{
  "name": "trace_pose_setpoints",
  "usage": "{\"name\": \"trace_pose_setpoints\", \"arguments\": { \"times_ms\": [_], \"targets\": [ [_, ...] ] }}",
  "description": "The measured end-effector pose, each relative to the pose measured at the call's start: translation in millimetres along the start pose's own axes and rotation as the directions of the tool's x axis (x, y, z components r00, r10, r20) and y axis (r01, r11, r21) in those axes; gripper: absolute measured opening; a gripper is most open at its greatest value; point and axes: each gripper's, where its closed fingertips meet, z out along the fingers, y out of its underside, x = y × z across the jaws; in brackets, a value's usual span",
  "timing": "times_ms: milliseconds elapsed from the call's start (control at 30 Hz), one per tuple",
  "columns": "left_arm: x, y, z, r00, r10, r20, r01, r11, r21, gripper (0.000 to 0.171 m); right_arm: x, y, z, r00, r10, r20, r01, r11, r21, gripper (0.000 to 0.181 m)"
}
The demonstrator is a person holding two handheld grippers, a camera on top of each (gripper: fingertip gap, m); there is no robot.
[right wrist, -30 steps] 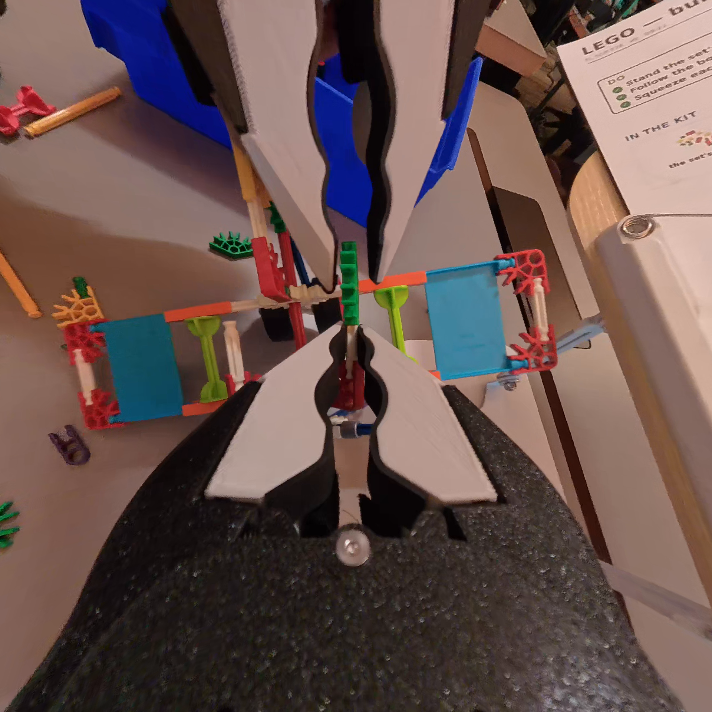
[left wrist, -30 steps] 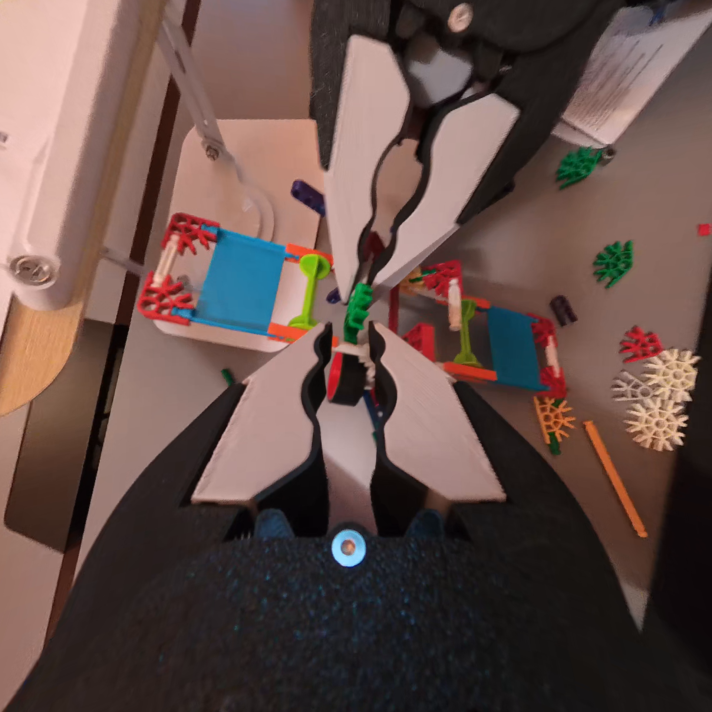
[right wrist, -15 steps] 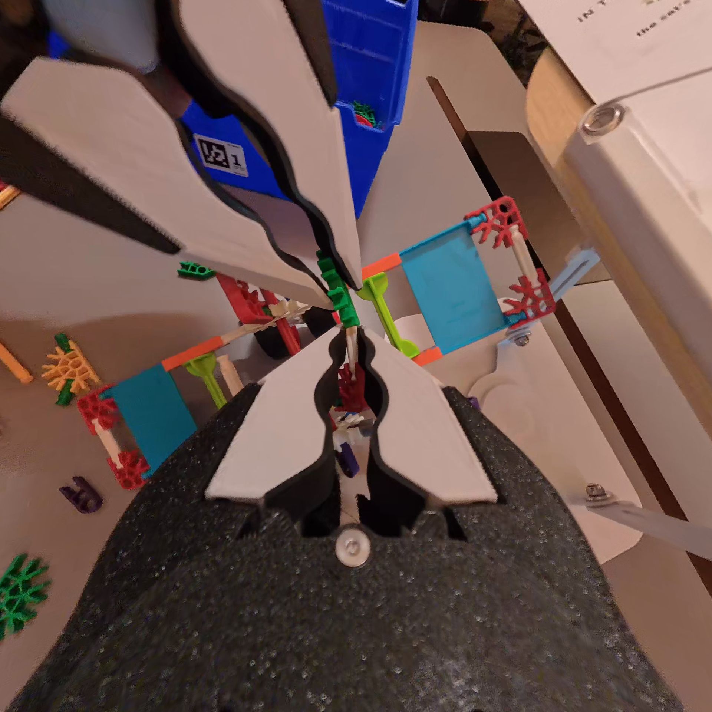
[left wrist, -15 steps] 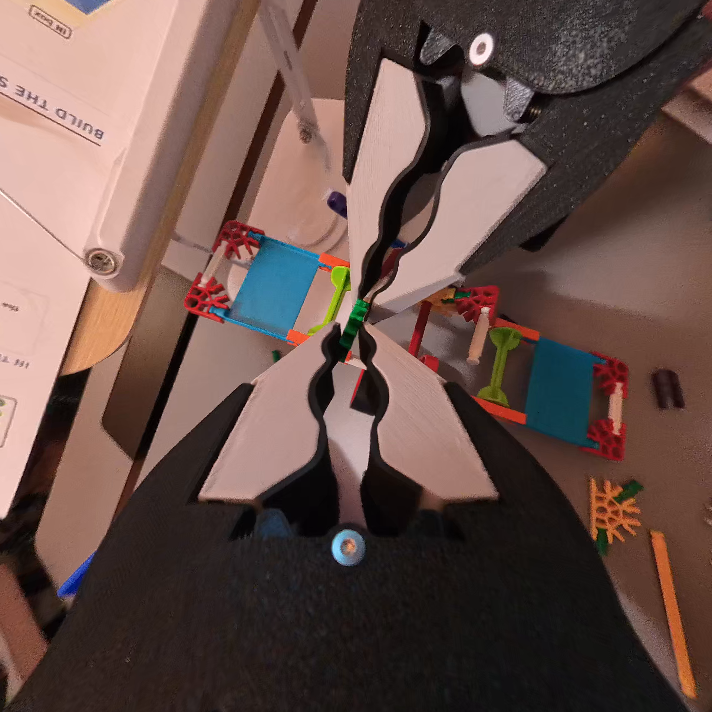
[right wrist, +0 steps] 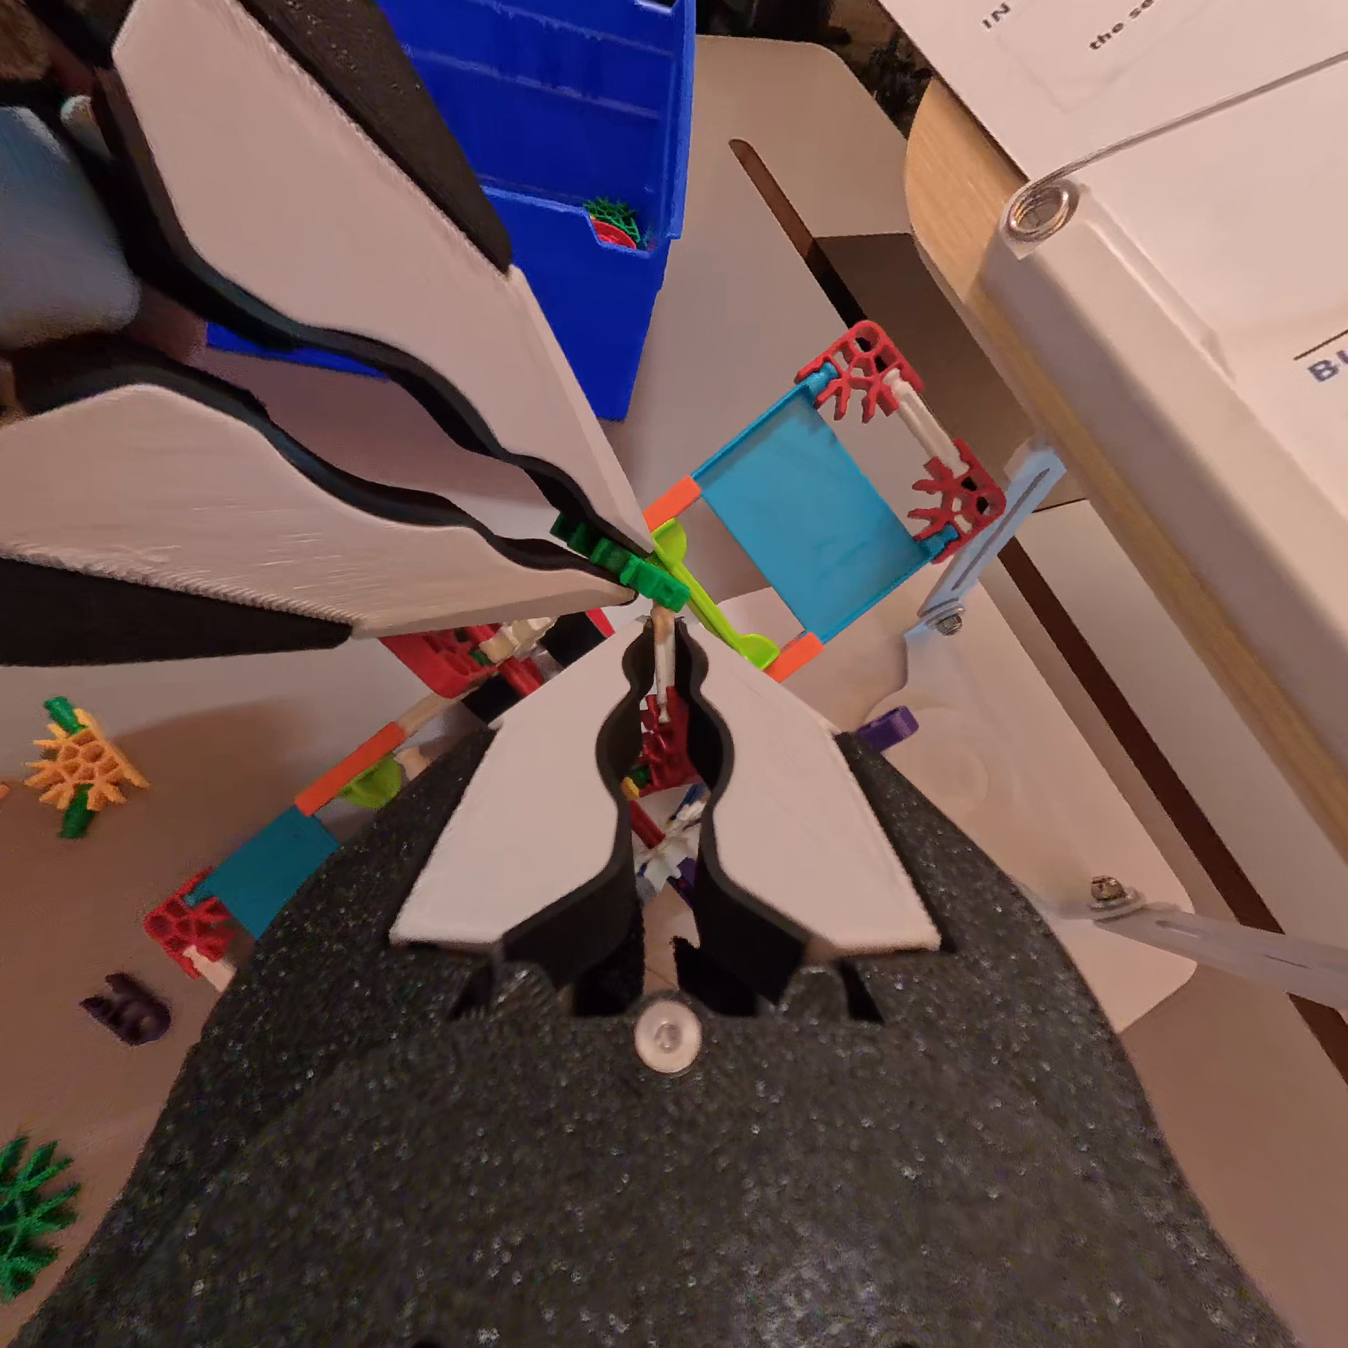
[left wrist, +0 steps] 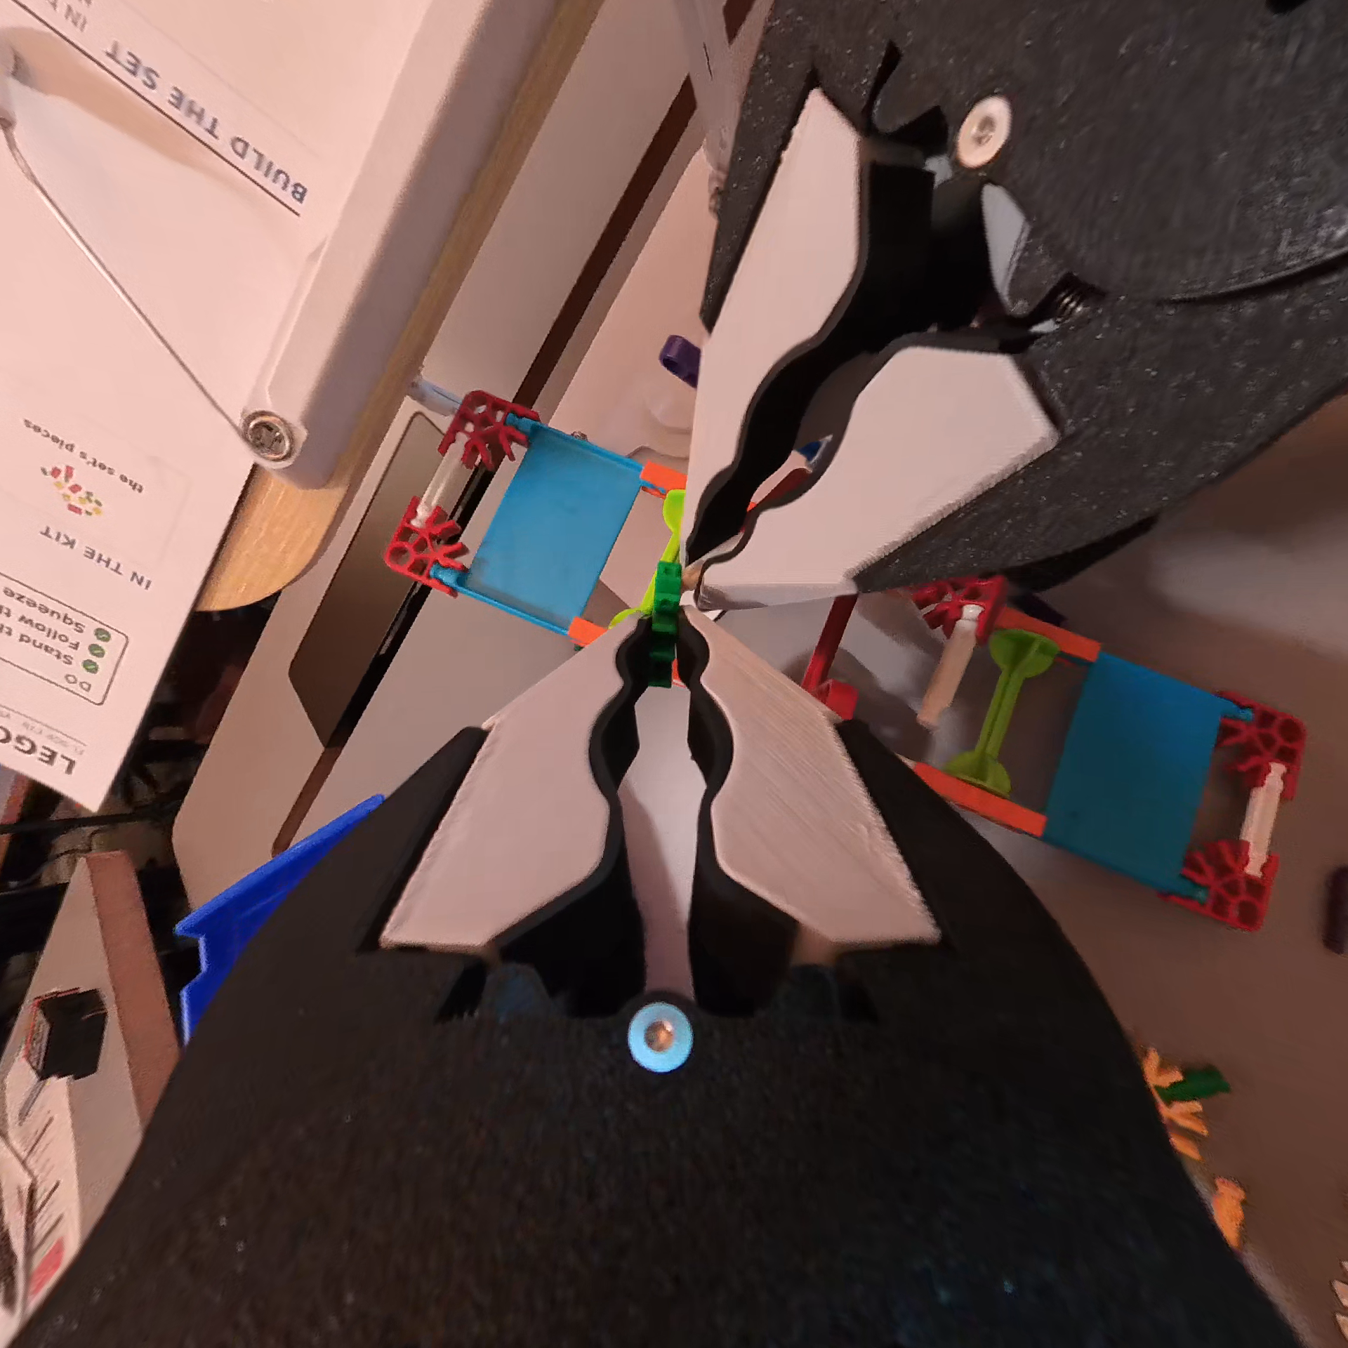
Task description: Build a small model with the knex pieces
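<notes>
Two grippers meet tip to tip: left gripper (left wrist: 660, 642) pinches the green toothed plastic connector (left wrist: 665, 620), right gripper (right wrist: 662, 633) clamps the white plastic rod (right wrist: 662, 660), so push them squarely together.

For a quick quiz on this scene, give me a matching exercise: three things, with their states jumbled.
Things:
1. green toothed piece
2. white rod
3. blue bin

States:
A. pinched by the right gripper
B. stands behind, holding loose pieces
C. pinched by the left gripper

Pairs: 1-C, 2-A, 3-B
</notes>
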Motion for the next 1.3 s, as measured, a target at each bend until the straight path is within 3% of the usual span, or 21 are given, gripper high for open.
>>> {"name": "trace_pose_setpoints", "arguments": {
  "times_ms": [333,433,533,600,700,867,1000,1100,1300],
  "targets": [
    [-4.1,-4.1,3.7,0.993,-0.089,0.078,0.092,0.995,-0.037,0.004,8.9,-1.6,-0.2,0.998,0.022,-0.063,-0.022,1.0,-0.009,0.002],
    [-2.0,-3.8,3.5,0.991,-0.132,0.005,0.132,0.991,0.024,0.006,7.0,-1.1,-1.1,0.998,0.068,-0.015,-0.068,0.998,0.016,0.002],
    [9.5,-4.5,-2.4,0.964,-0.214,-0.159,0.224,0.973,0.048,0.012,8.7,-2.1,-2.8,0.993,0.117,0.024,-0.118,0.992,0.039,0.001],
    [11.4,1.6,-3.7,0.98,-0.141,-0.137,0.145,0.989,0.016,0.012,6.6,-5.2,-3.9,0.991,0.123,0.044,-0.125,0.991,0.048,0.001],
    [2.4,-6.9,-11.7,0.988,-0.132,-0.079,0.136,0.99,0.048,0.006,5.2,-3.4,-1.5,0.996,0.082,0.033,-0.083,0.996,0.032,0.001],
    [0.2,-7.0,-19.1,0.959,-0.195,-0.207,0.221,0.969,0.108,0.006,-9.5,8.1,-1.3,0.991,0.017,0.13,-0.017,1.0,-0.008,0.004],
    [-6.3,-0.5,-25.7,0.951,-0.213,-0.225,0.25,0.957,0.151,0.006,-18.8,12.9,-6.6,0.982,-0.067,0.175,0.075,0.997,-0.036,0.005],
    [-13.9,3.1,-27.9,0.946,-0.241,-0.217,0.282,0.942,0.182,0.006,-23.7,12.4,-15.4,0.97,-0.135,0.201,0.143,0.989,-0.024,0.035],
    [-24.6,0.8,-38.1,0.933,-0.276,-0.233,0.338,0.893,0.296,0.006,-7.7,-2.6,-56.8,0.969,-0.18,0.169,0.181,0.983,0.011,0.054]
  ]
}}
